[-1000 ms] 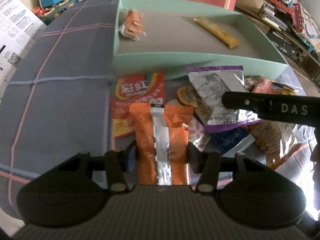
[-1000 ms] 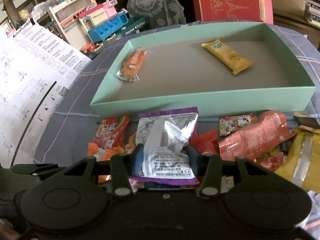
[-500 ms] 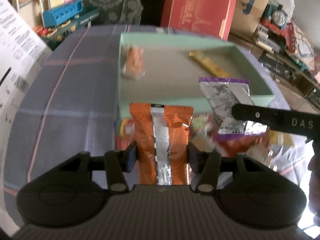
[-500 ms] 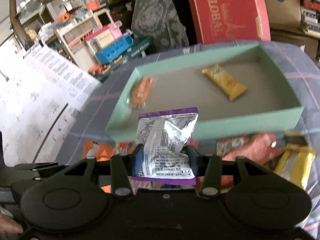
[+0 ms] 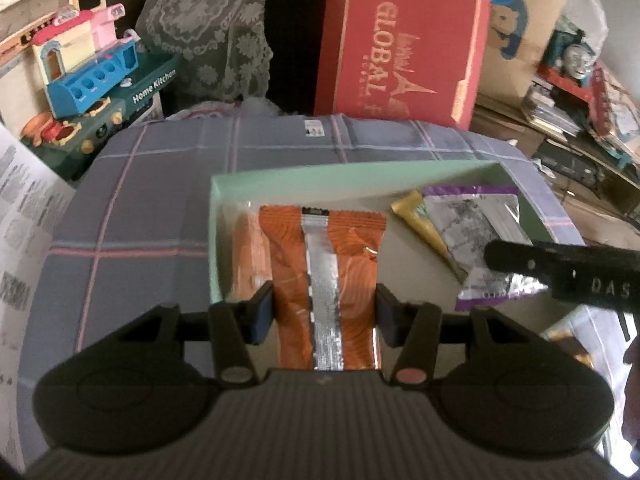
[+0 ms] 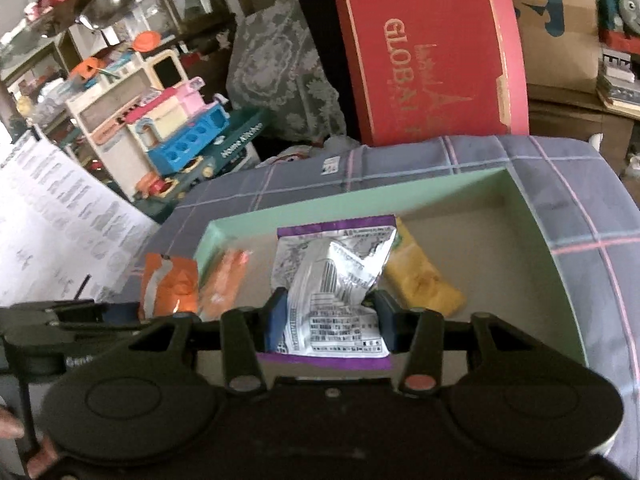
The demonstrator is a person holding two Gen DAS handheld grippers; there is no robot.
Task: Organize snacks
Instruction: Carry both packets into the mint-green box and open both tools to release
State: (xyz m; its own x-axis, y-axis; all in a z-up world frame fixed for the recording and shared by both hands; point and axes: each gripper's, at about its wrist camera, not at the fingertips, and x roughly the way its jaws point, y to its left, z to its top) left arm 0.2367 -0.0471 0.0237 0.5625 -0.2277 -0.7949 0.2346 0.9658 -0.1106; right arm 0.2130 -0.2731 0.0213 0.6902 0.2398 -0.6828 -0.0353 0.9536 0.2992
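Holding one snack per hand: your left gripper (image 5: 324, 316) is clamped on the orange pack (image 5: 324, 264), your right gripper (image 6: 330, 320) on the silver pouch (image 6: 336, 292). Both hang over the green box (image 6: 536, 248), orange toward its left wall, silver nearer the middle, partly over the yellow bar (image 6: 424, 284) lying on the floor of the box. Both packs look light, soft and crinkly, foil likely slippery. You've got them pinched across the lower body, which looks fine; avoid squeezing harder, contents may crush.
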